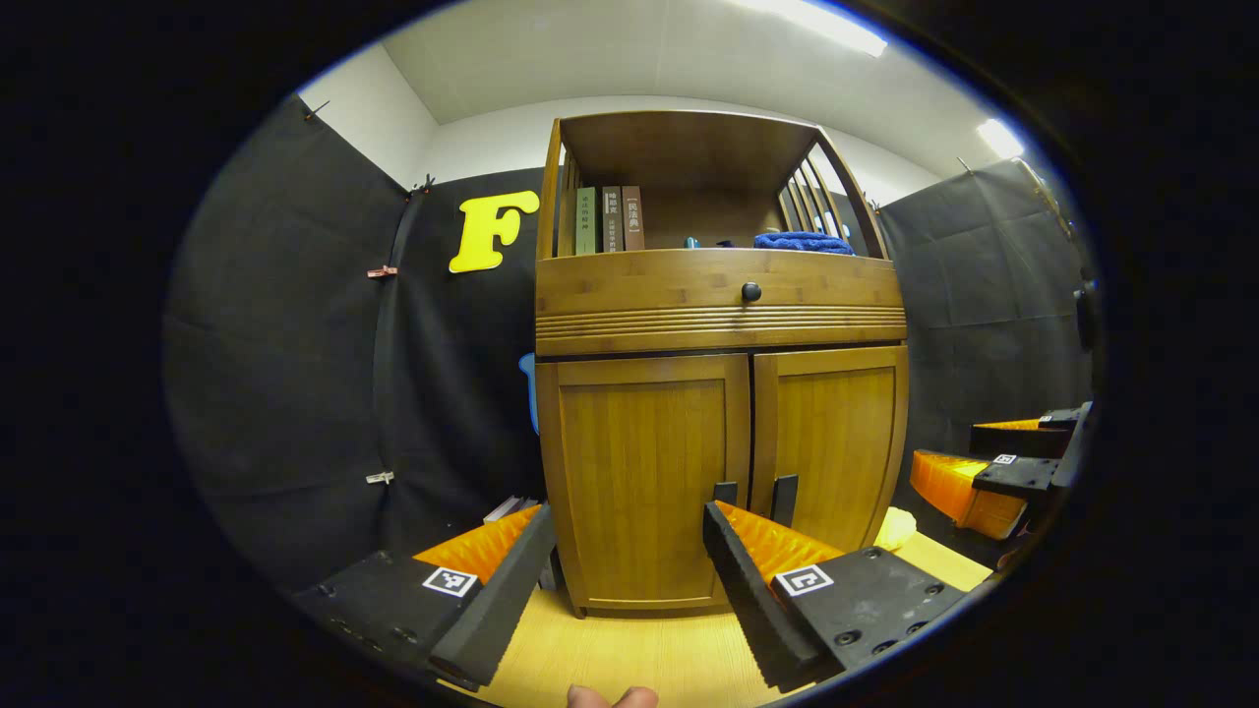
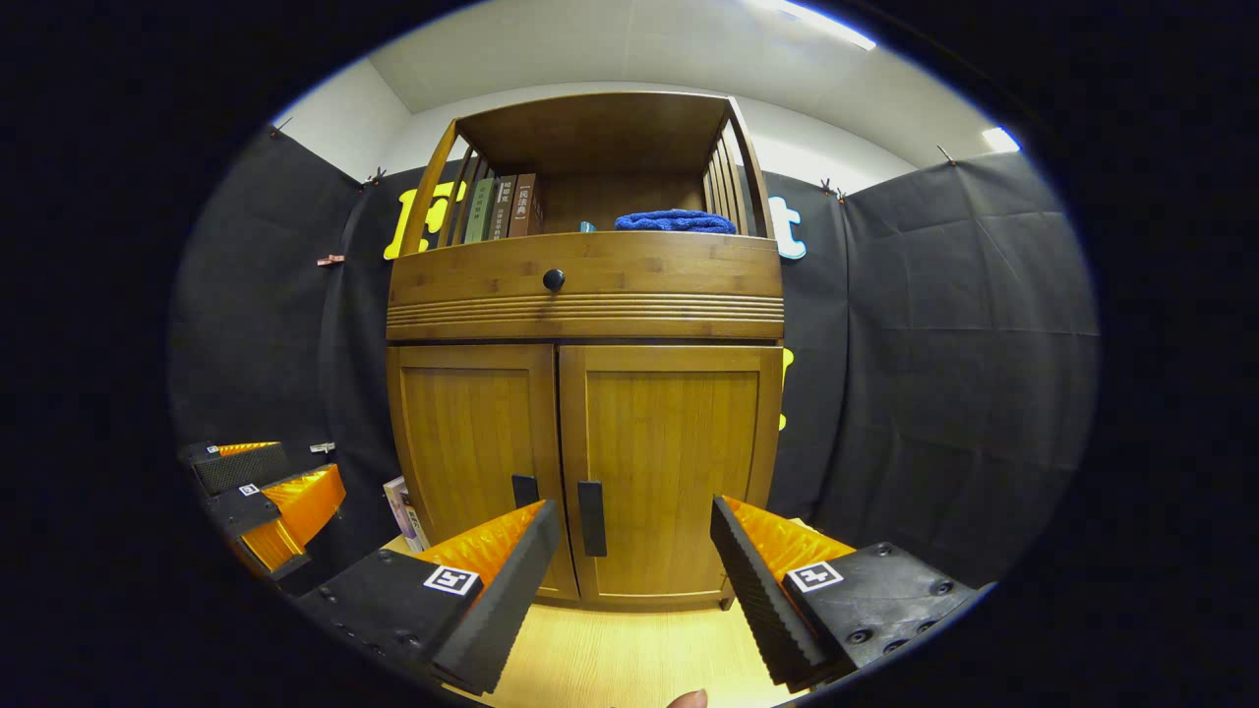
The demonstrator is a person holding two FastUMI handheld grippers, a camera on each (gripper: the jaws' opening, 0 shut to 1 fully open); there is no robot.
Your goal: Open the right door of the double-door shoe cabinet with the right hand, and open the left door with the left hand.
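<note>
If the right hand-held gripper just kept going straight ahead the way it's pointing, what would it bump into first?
Most likely the right door of the shoe cabinet. The open right hand-held gripper faces that closed panel, just to the right of its dark handle. Depth is hard to judge here.

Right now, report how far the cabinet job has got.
Done: nothing yet. The left door and right door are both closed. In hand: the left gripper and right gripper face the cabinet, jaws open and holding nothing, apart from the handles. Left: grip the right door's handle and pull it open with the right gripper, then open the left door with the left.
</note>
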